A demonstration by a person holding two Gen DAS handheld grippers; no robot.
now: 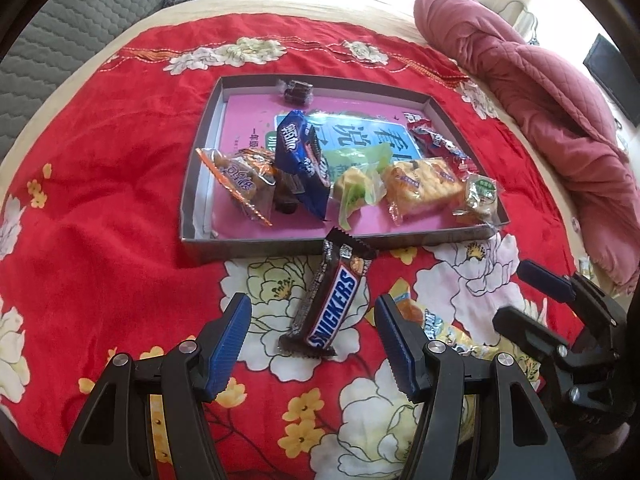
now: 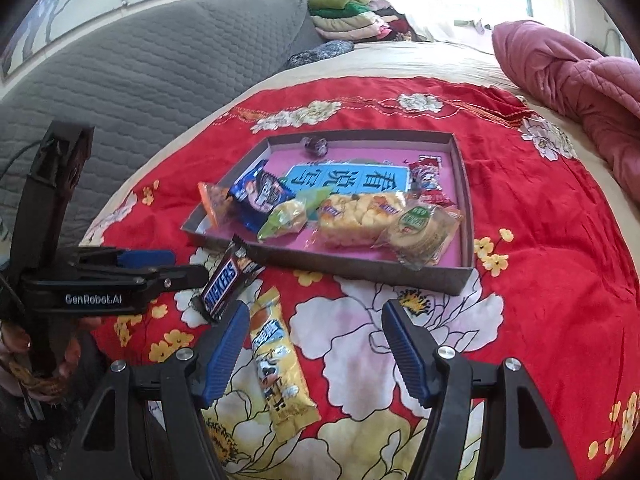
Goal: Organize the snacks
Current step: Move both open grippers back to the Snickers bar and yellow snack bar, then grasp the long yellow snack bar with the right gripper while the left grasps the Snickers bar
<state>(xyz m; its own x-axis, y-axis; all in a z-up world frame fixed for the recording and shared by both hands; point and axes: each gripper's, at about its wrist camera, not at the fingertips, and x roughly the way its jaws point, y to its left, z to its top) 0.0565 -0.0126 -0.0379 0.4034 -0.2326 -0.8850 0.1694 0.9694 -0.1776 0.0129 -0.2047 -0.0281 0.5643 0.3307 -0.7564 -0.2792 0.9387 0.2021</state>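
A Snickers bar [image 1: 332, 308] lies on the red flowered cloth, its far end against the front wall of the grey tray [image 1: 280, 246]. My left gripper [image 1: 314, 344] hangs open over it, one finger on each side, touching nothing. A yellow snack packet [image 2: 276, 364] lies flat on the cloth between the open fingers of my right gripper [image 2: 314, 352], close to the left finger [image 2: 224, 352]. The tray [image 2: 360, 276] holds several wrapped snacks: an orange packet [image 1: 240, 180], a blue packet [image 1: 300, 160], a cracker bar [image 2: 360, 212] and a round biscuit pack [image 2: 420, 228]. Each gripper shows in the other's view: right gripper [image 1: 532, 300], left gripper [image 2: 176, 266], Snickers bar [image 2: 226, 280].
A pink quilt [image 1: 540, 100] is heaped along the right side of the bed. A grey quilted cushion [image 2: 140, 80] stands at the back left, with folded clothes [image 2: 352, 16] behind it. A hand [image 2: 24, 352] grips the left tool's handle at the lower left.
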